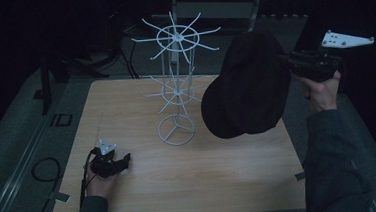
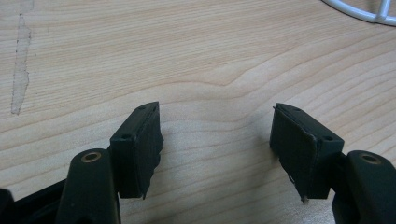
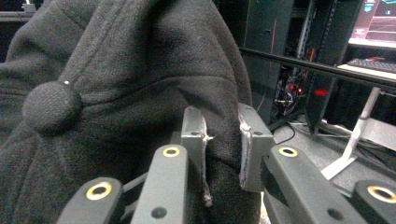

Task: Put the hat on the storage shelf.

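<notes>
Right hand-held gripper (image 3: 222, 140): jaws narrowed onto a fold of a black cap (image 1: 247, 84), the pads pinching the fabric at the crown's edge; it is held raised, to the right of the desk.
Black cap: it hangs in the air from that grip, brim lowest, crown button (image 3: 51, 106) close to the jaws, just right of the white wire rack (image 1: 177, 81) and apart from it.
Left hand-held gripper (image 2: 217, 140): jaws wide apart with nothing between them, resting low on the desk (image 1: 221, 174) near its front-left corner.
White wire rack: it stands upright on its ring base at the desk's middle, with two tiers of hooked arms, all bare.
Step in hand: judged as carrying the cap toward the rack to hang it.
Next move calls for: bringing the cap leftward to an upper arm, setting its opening or back edge over a hook tip, then easing the jaws apart once the arm bears it.
Risk: the light rack may tip if nudged; the free gripper could steady its base.
</notes>
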A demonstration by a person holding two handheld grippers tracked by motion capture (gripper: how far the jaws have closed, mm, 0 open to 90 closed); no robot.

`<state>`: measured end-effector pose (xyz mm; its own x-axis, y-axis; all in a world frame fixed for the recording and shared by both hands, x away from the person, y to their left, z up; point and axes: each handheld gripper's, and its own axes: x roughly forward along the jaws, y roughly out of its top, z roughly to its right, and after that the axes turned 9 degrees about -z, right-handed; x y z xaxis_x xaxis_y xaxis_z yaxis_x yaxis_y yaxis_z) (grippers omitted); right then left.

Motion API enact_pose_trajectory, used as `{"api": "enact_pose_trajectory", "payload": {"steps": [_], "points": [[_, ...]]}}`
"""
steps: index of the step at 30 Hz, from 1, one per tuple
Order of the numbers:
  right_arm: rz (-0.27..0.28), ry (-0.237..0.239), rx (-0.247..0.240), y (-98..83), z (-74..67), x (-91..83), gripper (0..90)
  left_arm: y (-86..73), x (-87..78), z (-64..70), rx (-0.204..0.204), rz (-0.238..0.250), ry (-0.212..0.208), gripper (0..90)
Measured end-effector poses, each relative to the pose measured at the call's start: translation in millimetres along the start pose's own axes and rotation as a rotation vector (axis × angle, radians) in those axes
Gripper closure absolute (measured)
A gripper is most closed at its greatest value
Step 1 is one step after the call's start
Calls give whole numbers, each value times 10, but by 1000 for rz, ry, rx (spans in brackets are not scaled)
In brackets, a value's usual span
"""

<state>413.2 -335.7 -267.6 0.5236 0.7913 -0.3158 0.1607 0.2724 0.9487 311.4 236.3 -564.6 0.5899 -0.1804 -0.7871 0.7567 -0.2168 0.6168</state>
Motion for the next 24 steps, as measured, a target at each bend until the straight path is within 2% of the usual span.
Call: {"api": "enact_pose_trajectory", "payload": {"steps": [24], "points": [[38, 52, -15, 121, -81, 124, 758, -2, -2, 2, 2, 0, -2, 346]]}}
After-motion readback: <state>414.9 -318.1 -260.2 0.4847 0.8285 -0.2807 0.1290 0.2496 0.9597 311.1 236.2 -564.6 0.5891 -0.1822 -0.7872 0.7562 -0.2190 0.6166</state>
